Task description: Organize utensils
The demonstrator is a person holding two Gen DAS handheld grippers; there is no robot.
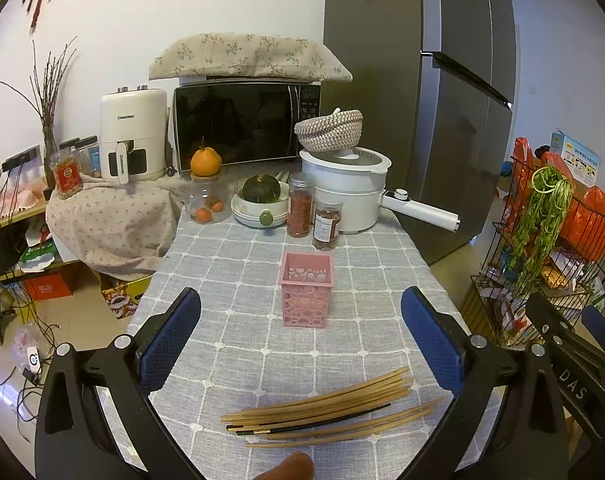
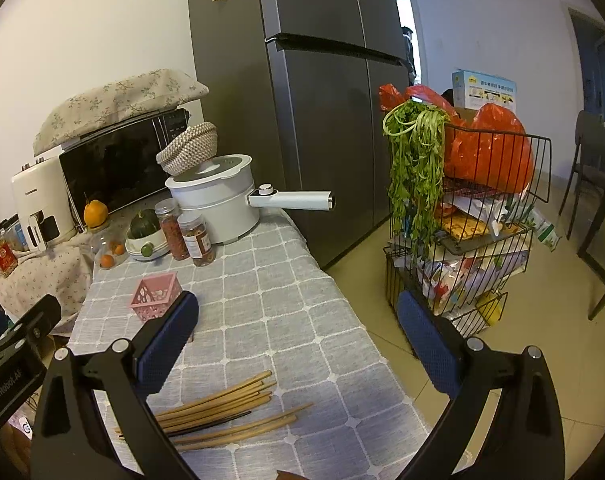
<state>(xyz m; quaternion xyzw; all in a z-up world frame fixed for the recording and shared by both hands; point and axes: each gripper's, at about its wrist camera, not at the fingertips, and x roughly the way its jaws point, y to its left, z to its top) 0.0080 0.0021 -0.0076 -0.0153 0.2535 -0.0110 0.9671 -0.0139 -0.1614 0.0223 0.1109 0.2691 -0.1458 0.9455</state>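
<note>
1. Task status: nothing is being shown as done yet. The holder is being seen empty from the left wrist view; its inside is not being shown in the right wrist view.
2. Chopsticks are all being left loose on the cloth, in a rough fan near the front edge. One black stick is being seen mixed in with the wooden ones.
3. The holder is being kept upright mid-table, well apart from the chopsticks, behind them, with the jars and the pot further back.
4. Left gripper: jaws are being held spread, nothing between them. It is being held above the table, with the chopsticks in front of it and below.
5. Right gripper: jaws are likewise being held spread and empty. It is being held off to the right side, partly over the table edge, with the chopsticks low and left in its view.
6. Remaining, as judged: all chopsticks are still waiting to be picked up and stood in the holder. Exact stick count cannot be told, as they are overlapping.
7. Risk being noted: thin sticks lying flat on cloth are likely being awkward to pinch; bunching first may be needed.
</note>
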